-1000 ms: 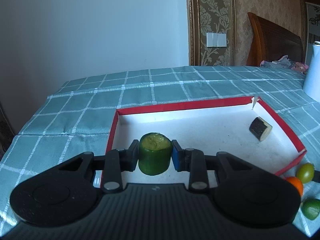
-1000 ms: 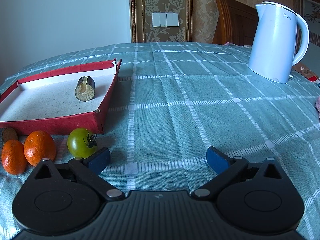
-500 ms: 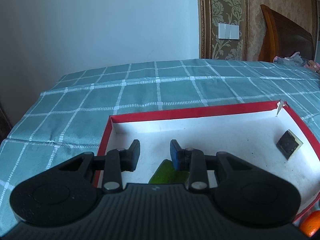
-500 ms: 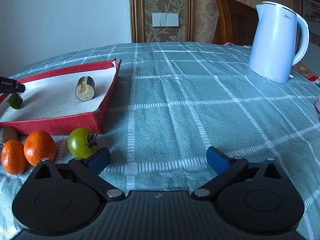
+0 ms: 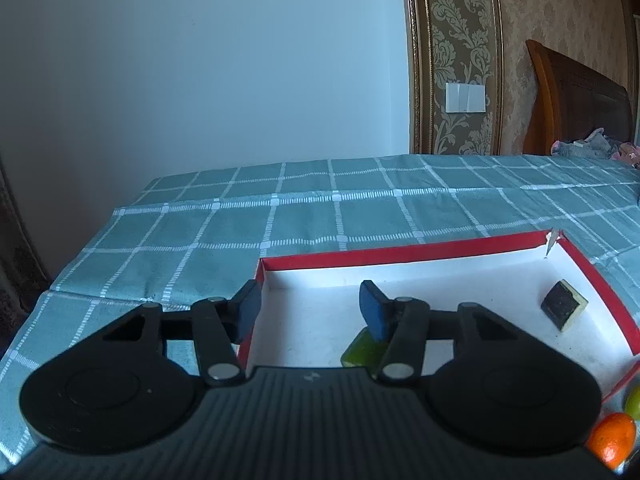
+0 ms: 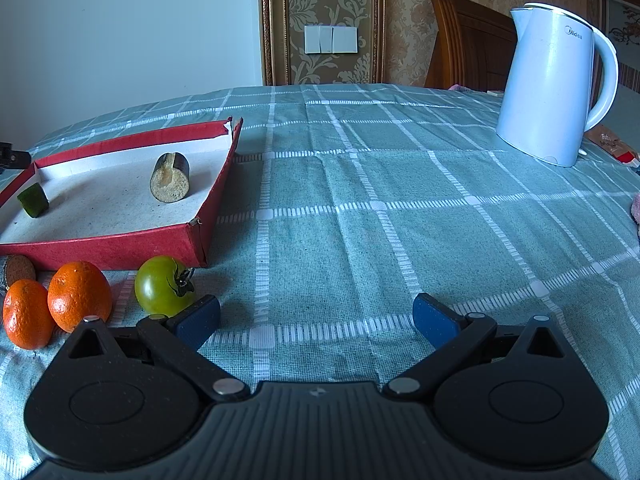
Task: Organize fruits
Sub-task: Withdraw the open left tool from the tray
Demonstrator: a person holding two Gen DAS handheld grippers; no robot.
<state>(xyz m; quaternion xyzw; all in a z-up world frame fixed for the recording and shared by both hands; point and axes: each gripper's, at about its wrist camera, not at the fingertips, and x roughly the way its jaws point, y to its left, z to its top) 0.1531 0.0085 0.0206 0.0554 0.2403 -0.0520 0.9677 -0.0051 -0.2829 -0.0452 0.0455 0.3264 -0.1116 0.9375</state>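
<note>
- Left gripper (image 5: 308, 308): jaws just opened, empty; the green cucumber piece (image 5: 362, 350) it held a second ago lies in the red tray (image 5: 400, 254).
- Right gripper (image 6: 316, 318): wide open, empty, unmoved.

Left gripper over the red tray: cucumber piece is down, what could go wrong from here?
1. The left gripper, whose jaws have just been opening, hangs low with the green cucumber piece just under its right finger; pulling back could nudge it.
2. Its left finger sits at the red tray wall and may catch it.
3. The right gripper, open, has a green tomato beside its left pad; a sideways move might roll it.
</note>
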